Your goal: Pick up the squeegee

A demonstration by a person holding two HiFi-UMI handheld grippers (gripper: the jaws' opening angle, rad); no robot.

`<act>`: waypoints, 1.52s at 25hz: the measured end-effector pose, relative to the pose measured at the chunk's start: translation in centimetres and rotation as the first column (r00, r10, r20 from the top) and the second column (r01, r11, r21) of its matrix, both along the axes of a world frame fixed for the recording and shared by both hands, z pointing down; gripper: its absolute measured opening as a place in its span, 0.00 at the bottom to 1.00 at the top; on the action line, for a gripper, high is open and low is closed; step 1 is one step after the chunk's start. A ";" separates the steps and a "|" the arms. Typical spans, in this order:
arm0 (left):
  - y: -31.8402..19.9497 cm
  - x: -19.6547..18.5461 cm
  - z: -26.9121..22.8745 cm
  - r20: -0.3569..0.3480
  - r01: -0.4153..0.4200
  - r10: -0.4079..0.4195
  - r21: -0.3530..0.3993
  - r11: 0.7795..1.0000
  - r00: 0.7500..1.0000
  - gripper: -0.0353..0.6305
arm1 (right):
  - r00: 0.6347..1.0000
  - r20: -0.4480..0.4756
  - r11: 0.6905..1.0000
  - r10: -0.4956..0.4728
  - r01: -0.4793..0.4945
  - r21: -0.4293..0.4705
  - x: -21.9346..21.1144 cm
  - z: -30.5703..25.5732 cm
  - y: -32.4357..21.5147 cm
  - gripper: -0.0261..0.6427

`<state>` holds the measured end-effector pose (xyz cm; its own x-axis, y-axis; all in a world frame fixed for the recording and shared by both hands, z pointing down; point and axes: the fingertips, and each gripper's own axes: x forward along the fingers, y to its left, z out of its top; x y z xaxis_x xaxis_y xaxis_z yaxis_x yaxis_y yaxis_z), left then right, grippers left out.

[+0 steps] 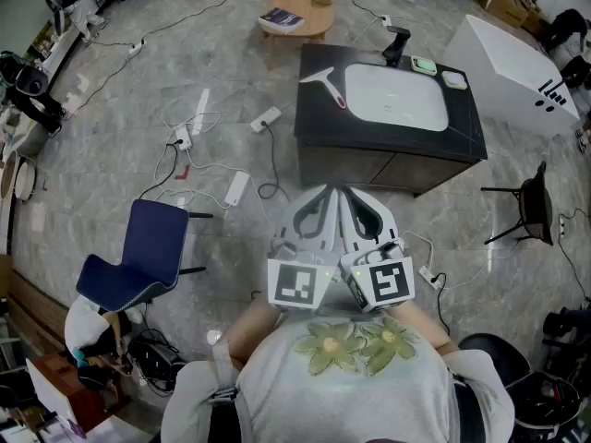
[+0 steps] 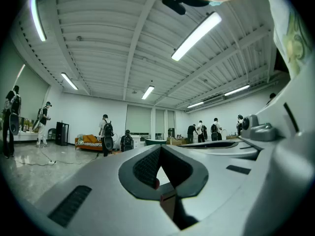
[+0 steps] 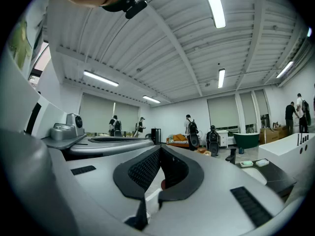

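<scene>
1. Left claw (image 2: 160, 150): my jaws stand closed tip to tip with nothing between them, and the claw points level across the room.
2. Right claw (image 3: 160, 150): its jaws are pressed together too, empty and level.
3. From the head view, I hold both claws side by side close to the person's chest, tips pointing toward the counter (image 1: 462, 141).
4. The squeegee (image 1: 326, 85) lies flat on the dark counter near its left edge. It is just left of the white sink (image 1: 397, 100) and well apart from both claws.
5. A white tub (image 1: 517, 72) stands right of the counter, and a round table (image 1: 295, 17) stands beyond it.
6. A blue chair (image 1: 138, 257) sits to the person's left, with cables (image 1: 268, 169) and power strips (image 1: 237, 188) strewn over the grey floor (image 1: 111, 137).
7. Both gripper views show people with backpacks (image 2: 107, 132) standing along the far wall under strip lights.
</scene>
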<state>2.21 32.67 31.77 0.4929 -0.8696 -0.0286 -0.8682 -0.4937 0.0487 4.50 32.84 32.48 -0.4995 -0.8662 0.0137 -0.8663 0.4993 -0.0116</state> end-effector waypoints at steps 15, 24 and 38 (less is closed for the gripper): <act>-2.4 -3.3 1.1 0.018 -0.070 0.071 -0.043 0.997 0.997 0.07 | 0.998 -0.043 0.999 0.037 -0.037 0.000 -3.6 1.1 -2.2 0.07; -4.2 -5.3 3.8 0.065 -0.061 0.066 -0.081 0.995 0.996 0.07 | 0.995 -0.065 0.997 0.076 -0.077 -0.006 -5.5 2.8 -3.4 0.07; -15.7 -2.6 5.6 0.115 -0.062 0.073 -0.099 0.993 0.991 0.07 | 0.995 -0.102 0.997 0.010 -0.018 -0.082 -2.8 5.4 -15.6 0.07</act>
<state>-0.36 16.94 37.41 0.5457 -0.8301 0.1149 -0.8354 -0.5496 -0.0029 1.66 17.25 37.92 -0.4798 -0.8669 0.1353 -0.8719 0.4883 0.0362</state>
